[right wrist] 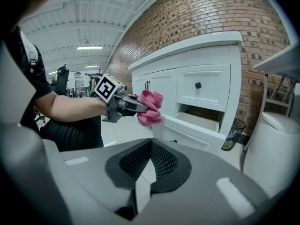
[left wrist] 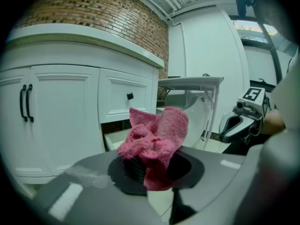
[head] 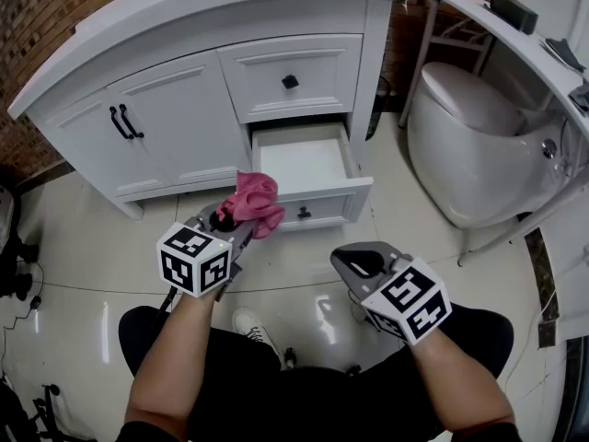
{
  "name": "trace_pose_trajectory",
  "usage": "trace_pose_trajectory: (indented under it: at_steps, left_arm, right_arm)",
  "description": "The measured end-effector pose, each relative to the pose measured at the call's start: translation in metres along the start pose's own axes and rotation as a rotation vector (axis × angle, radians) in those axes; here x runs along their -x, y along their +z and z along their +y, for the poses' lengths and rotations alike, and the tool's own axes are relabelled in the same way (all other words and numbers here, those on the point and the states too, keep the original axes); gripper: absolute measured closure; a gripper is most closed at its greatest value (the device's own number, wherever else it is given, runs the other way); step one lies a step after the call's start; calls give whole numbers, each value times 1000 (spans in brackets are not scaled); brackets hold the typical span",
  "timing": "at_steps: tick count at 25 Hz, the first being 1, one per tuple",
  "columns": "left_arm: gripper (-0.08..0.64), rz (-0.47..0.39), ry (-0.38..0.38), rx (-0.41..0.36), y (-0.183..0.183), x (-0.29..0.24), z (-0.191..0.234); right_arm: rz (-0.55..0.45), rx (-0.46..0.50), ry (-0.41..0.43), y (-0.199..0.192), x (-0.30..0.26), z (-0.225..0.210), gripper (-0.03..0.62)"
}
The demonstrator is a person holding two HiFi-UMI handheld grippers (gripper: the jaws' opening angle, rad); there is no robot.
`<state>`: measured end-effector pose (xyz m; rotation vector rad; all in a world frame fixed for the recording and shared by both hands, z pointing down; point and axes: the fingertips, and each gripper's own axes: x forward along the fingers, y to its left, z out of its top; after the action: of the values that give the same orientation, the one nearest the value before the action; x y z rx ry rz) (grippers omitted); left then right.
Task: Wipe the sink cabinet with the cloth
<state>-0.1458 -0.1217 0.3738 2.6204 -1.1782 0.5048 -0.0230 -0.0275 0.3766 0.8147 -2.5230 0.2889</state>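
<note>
A crumpled pink cloth (head: 251, 203) is pinched in my left gripper (head: 224, 225), which hovers just in front of the white sink cabinet (head: 184, 90). Its lower right drawer (head: 308, 168) stands pulled out, its inside bare. In the left gripper view the cloth (left wrist: 154, 142) bulges up between the shut jaws. My right gripper (head: 361, 267) hangs lower and to the right, over the floor, jaws shut with nothing in them. From the right gripper view the left gripper (right wrist: 123, 104) and the cloth (right wrist: 150, 108) show beside the open drawer (right wrist: 197, 125).
A white toilet (head: 474, 145) stands to the right of the cabinet, under a white shelf (head: 515, 40). A brick wall (right wrist: 225, 13) runs behind. A small bin (right wrist: 230, 136) sits at the cabinet's right side. Glossy tiled floor (head: 92, 247) spreads in front; the person's legs and shoe (head: 253, 328) are below.
</note>
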Motion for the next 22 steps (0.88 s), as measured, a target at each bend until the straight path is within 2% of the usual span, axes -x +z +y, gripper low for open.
trace_pose_trajectory:
  at_steps: [2, 5, 10, 16, 22]
  left_arm:
    - [474, -6, -44, -31, -2, -19, -24]
    - [474, -1, -100, -84, -11, -51, -62]
    - [474, 11, -214, -78, -23, -113, -113]
    - [474, -70, -242, -40, -12, -159, -129]
    - [474, -93, -230, -98, -16, -167, -132]
  right_arm:
    - [-3, -34, 13, -6, -1, -4, 586]
    - [3, -28, 62, -17, -3, 10, 586]
    - [34, -42, 100, -33, -6, 18, 586]
    - [33, -44, 115, -38, 6, 22, 586]
    - [49, -60, 109, -51, 10, 15, 586]
